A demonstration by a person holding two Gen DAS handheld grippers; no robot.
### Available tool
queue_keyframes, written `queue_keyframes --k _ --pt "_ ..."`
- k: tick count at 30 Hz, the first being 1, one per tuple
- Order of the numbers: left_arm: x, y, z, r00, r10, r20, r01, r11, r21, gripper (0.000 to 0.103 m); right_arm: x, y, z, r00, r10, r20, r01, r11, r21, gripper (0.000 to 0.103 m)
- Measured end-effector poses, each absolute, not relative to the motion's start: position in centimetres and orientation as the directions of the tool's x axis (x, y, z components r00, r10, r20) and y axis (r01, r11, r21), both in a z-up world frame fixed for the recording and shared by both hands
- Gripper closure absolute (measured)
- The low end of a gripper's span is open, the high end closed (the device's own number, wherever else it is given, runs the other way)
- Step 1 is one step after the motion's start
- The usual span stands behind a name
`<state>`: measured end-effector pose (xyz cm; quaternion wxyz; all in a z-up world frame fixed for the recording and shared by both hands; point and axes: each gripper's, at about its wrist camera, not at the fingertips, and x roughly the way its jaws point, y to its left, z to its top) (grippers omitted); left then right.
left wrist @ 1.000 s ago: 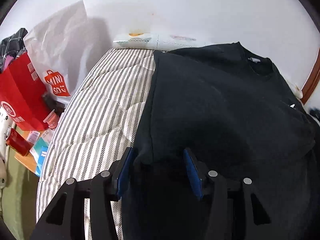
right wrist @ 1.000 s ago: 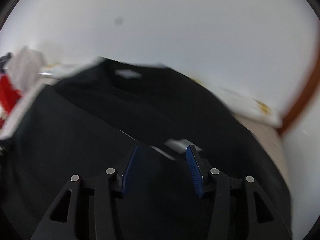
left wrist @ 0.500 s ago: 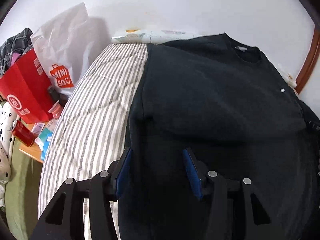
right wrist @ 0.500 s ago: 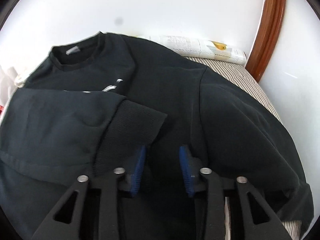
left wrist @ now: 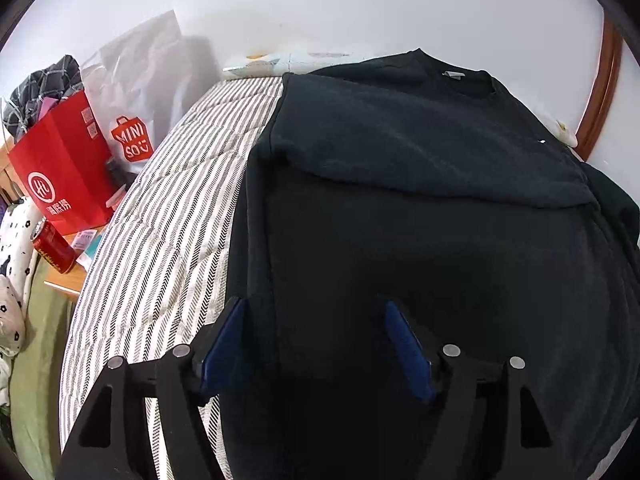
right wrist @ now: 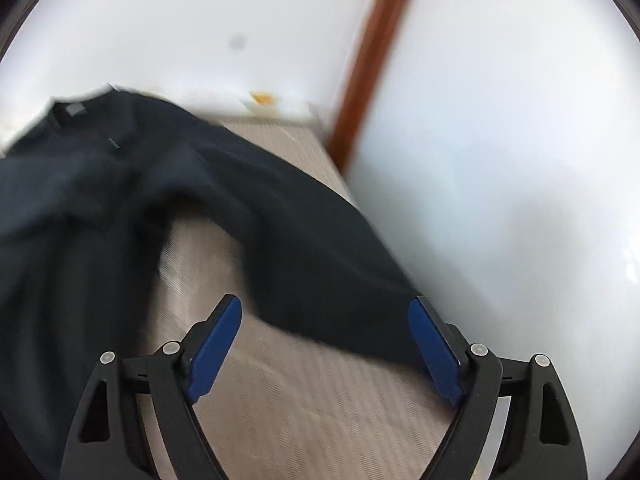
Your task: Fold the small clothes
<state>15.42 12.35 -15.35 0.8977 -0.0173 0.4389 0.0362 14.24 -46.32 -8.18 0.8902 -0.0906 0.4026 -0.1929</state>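
Note:
A black sweatshirt [left wrist: 420, 240] lies flat on the striped bed cover [left wrist: 168, 240], collar [left wrist: 452, 76] at the far end. One sleeve [left wrist: 420, 148] is folded across its chest. My left gripper [left wrist: 316, 320] hovers over the sweatshirt's left side near the hem. Its jaws are opening, with cloth lying between the pads but not pinched. In the blurred right wrist view the other sleeve [right wrist: 312, 248] runs out over the bed cover [right wrist: 300, 392] toward the wall. My right gripper [right wrist: 326, 320] is above the sleeve's end, jaws opening wide and holding nothing.
Left of the bed stand a red paper bag [left wrist: 60, 168], a white shopping bag [left wrist: 132, 92] and a red can [left wrist: 52, 246] on a low stand. A white wall [right wrist: 500, 160] with a brown wooden strip [right wrist: 372, 52] borders the bed's right side.
The left gripper drew back along the sweatshirt's left side and its jaws widened. The right gripper left the folded sleeve, swung right to the other sleeve and spread wide.

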Motion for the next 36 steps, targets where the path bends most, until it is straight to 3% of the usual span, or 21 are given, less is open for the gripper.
queue_keyframes --k 14,15,16,17,19,23,26,31,36 --pt "15.7 12.1 -15.6 0.605 0.058 -0.794 -0.094 0.996 0.001 0.025 14.7 -53.3 -12.0 0.537 -0.416 -0.734 0.261 0.909 -0.324 0.019" --pt "15.7 12.0 -15.6 0.605 0.060 -0.794 -0.095 0.995 0.003 0.025 14.9 -53.3 -12.0 0.553 -0.389 -0.737 0.256 0.921 -0.294 0.029" --pt "15.6 12.1 -15.6 0.605 0.060 -0.794 -0.096 0.995 0.002 0.025 14.1 -53.8 -12.2 0.560 -0.358 -0.747 0.247 0.933 -0.263 0.048" --pt "15.6 12.1 -15.6 0.605 0.057 -0.794 -0.096 0.995 -0.001 0.025 14.6 -53.9 -12.4 0.562 -0.332 -0.758 0.240 0.942 -0.234 0.058" --pt "15.6 12.1 -15.6 0.605 0.055 -0.794 -0.096 0.995 -0.005 0.024 15.2 -53.9 -12.4 0.562 -0.342 -0.753 0.265 0.937 -0.228 0.091" --pt "15.6 12.1 -15.6 0.605 0.057 -0.794 -0.096 0.995 -0.002 0.024 16.5 -54.0 -9.9 0.569 -0.382 -0.728 0.357 0.912 -0.200 0.095" --pt "15.4 12.3 -15.6 0.608 0.053 -0.792 -0.100 0.995 -0.010 0.024 17.1 -51.2 -5.8 0.662 -0.365 -0.654 0.351 0.923 -0.160 0.095" --pt "14.7 13.0 -15.4 0.600 0.056 -0.798 -0.104 0.995 -0.009 0.024 18.6 -42.9 -0.7 0.802 -0.227 -0.553 0.196 0.974 -0.115 0.095" --pt "14.2 13.1 -15.6 0.596 0.050 -0.802 -0.082 0.997 0.001 0.023 21.9 -33.7 1.6 0.846 -0.071 -0.528 0.009 0.993 -0.119 0.095"
